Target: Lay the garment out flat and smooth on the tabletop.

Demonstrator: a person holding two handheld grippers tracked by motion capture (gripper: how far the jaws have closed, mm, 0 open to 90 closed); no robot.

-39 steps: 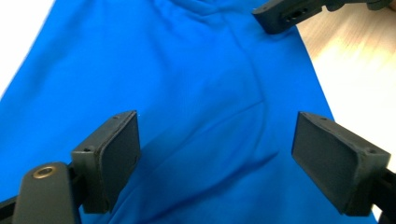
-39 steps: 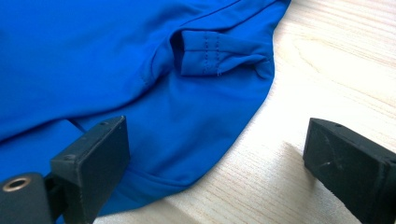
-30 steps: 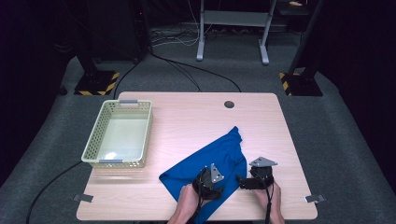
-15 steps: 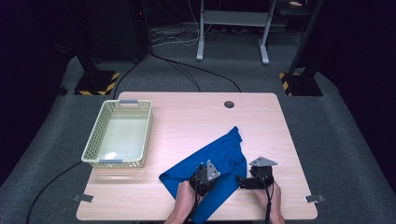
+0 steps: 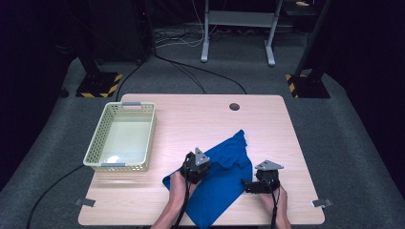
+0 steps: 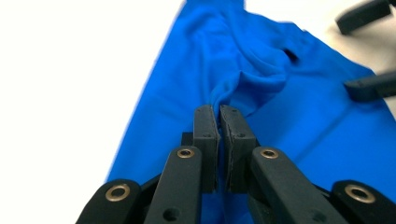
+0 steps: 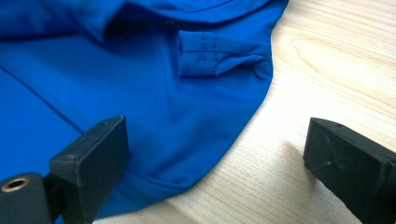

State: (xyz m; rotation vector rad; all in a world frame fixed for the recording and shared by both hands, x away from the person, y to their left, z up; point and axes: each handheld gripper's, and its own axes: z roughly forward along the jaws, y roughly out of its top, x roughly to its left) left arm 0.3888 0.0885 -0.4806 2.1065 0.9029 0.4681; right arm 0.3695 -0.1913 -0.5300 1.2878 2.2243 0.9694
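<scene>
A blue cloth (image 5: 224,183) lies crumpled on the near right part of the wooden table (image 5: 200,114). My left gripper (image 5: 204,167) is over the cloth's left half. In the left gripper view, the left gripper (image 6: 219,112) is shut on a pinched fold of the cloth (image 6: 280,107), which rises in a ridge to the jaws. My right gripper (image 5: 247,186) rests at the cloth's right edge. In the right gripper view, the right gripper (image 7: 217,137) stands open, one jaw over the cloth (image 7: 140,93) near its hem and the other over bare wood (image 7: 327,60).
A cream plastic basket (image 5: 95,147) stands on the left side of the table with nothing in it. A round cable hole (image 5: 234,106) is near the far edge. Stand legs and cables cover the dark floor beyond.
My left gripper has moved to the left and a little away from the near edge, drawing a fold of the blue cloth with it. The right gripper has stayed in place.
</scene>
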